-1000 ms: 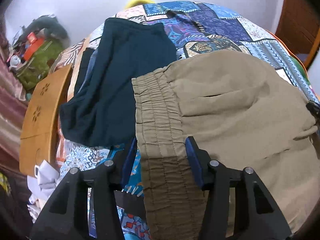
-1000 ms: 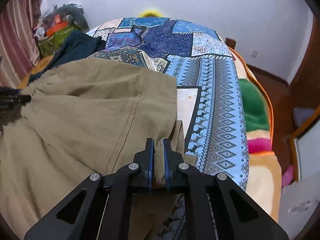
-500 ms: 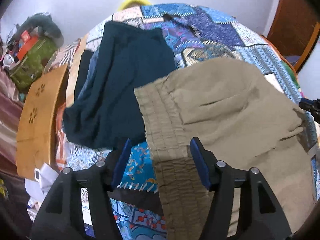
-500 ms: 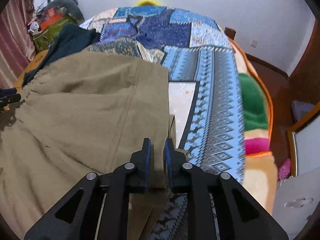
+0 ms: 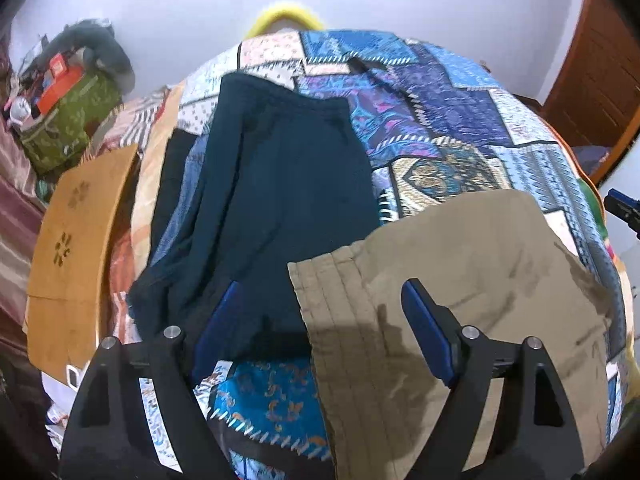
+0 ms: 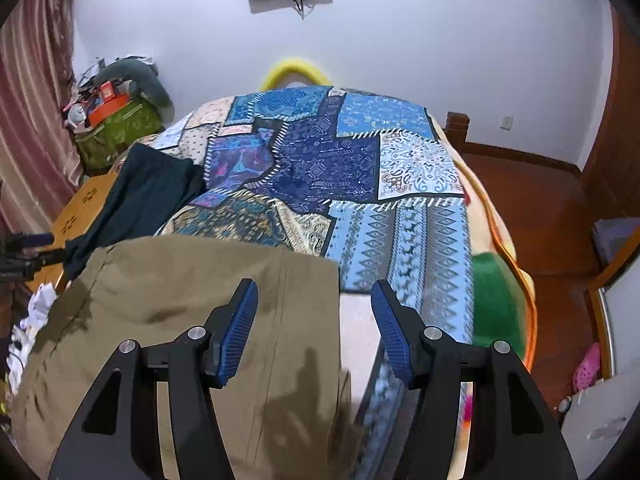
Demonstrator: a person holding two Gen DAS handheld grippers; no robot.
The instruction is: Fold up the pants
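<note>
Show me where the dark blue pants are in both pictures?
Left wrist view: dark blue pants fill the middle, left of the khaki pants.
Right wrist view: dark blue pants sit far left, above the khaki pants.
Shared landmark: yellow hoop behind the bed.

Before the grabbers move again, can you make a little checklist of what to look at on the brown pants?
1. Left gripper open, holding nothing: ok.
2. Right gripper open, holding nothing: ok.
3. Khaki pants lying on the patchwork bedspread: ok.
4. Khaki pants smooth: not ok, creases show near the right edge.
5. Khaki pants clear of the dark blue pants: cannot tell, the waistband corner sits right against them.
6. Fold finished: cannot tell, the near part is hidden under the grippers.
</note>
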